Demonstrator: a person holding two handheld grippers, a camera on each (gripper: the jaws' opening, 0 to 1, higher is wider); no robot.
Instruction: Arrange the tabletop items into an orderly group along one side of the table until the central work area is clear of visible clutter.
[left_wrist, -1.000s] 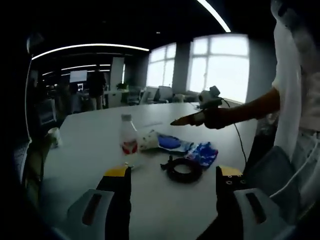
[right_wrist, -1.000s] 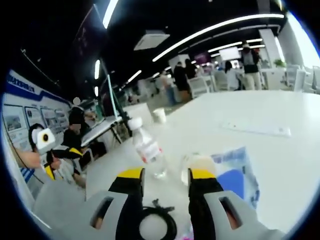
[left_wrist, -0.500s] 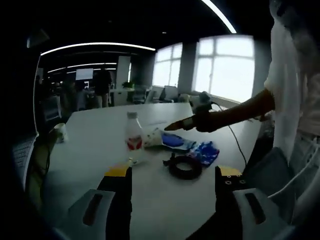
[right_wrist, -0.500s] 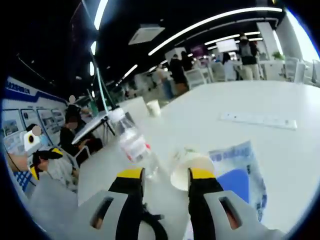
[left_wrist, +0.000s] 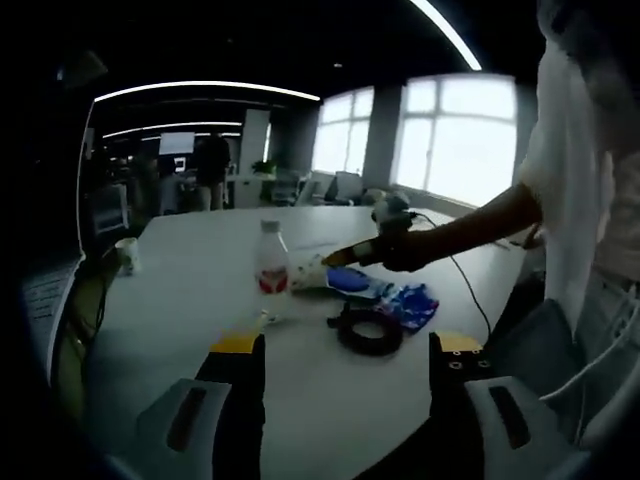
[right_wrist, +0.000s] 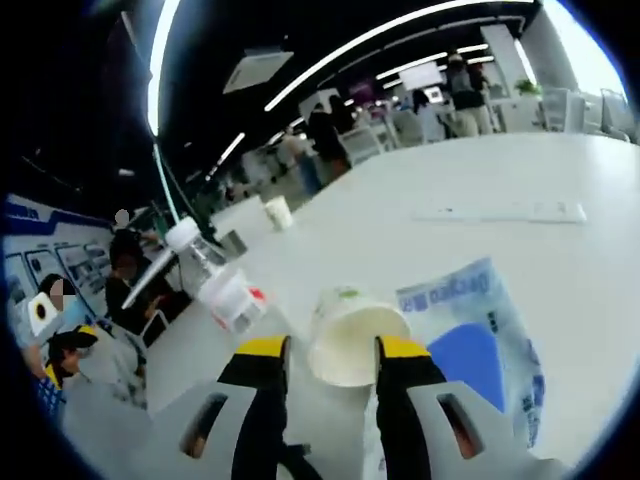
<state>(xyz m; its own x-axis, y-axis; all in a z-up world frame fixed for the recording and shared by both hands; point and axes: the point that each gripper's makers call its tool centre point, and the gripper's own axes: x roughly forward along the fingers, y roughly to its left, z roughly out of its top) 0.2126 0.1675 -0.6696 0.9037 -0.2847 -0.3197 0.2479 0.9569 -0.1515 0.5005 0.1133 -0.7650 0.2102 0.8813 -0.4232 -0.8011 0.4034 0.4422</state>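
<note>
One paper cup (right_wrist: 352, 336) lies tipped on the bench (right_wrist: 480, 180), mouth toward the right hand-held gripper (right_wrist: 325, 350), between its open jaws. Left hand-held gripper (left_wrist: 338, 345), open, hangs well back.

from my left gripper view the paper cup (left_wrist: 306, 276) is mostly hidden behind the bottle (left_wrist: 271, 272) and the right gripper (left_wrist: 352, 255), so i can't tell how it lies there. the label on the bottle is too small to read. the blue packet (left_wrist: 352, 284) is partly covered by the right gripper's tip. the dark coil (left_wrist: 368, 331) is too dim for me to say what it is. in my right gripper view the cup (right_wrist: 351, 332) has its lower rim hidden behind my 2 jaws, and i can't tell whether they touch it. the blue packet (right_wrist: 480, 335) is cut off at the bottom right, its print blurred.
</note>
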